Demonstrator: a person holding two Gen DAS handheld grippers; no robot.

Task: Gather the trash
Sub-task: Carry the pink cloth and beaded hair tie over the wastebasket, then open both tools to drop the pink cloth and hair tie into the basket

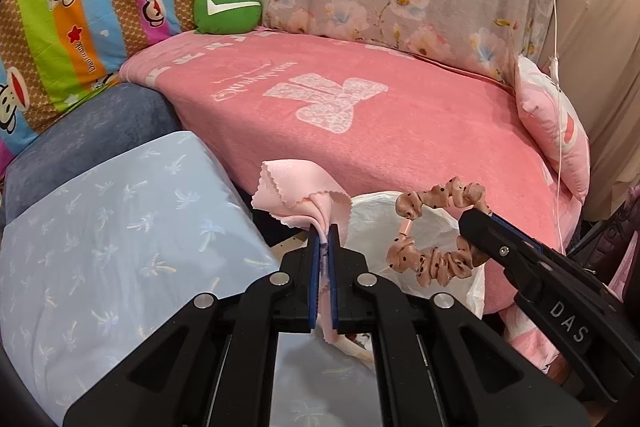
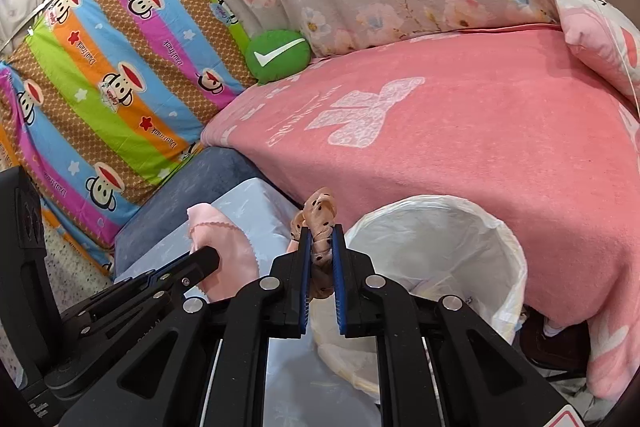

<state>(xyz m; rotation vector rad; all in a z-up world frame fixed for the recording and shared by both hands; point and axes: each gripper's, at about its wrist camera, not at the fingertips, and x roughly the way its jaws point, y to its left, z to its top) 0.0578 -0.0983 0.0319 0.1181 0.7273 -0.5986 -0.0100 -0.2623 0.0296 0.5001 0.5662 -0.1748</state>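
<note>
Left claw point(image 1: 325, 239) grips a pink cloth point(image 1: 296, 197); right claw point(image 2: 322, 247) clamps a dotted scrunchie point(image 2: 320, 219) beside the lined bin point(image 2: 496, 251).

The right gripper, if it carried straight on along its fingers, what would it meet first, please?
Probably the pink blanket on the bed, past the white-lined bin, which sits just right of that line. The right gripper is shut on the dotted scrunchie; depth is unclear.

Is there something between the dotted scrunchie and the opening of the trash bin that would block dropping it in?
Nothing visible. The right gripper holds the scrunchie near the white-lined bin, whose mouth is open. The left gripper with the pink cloth is beside it, not over the opening.
</note>
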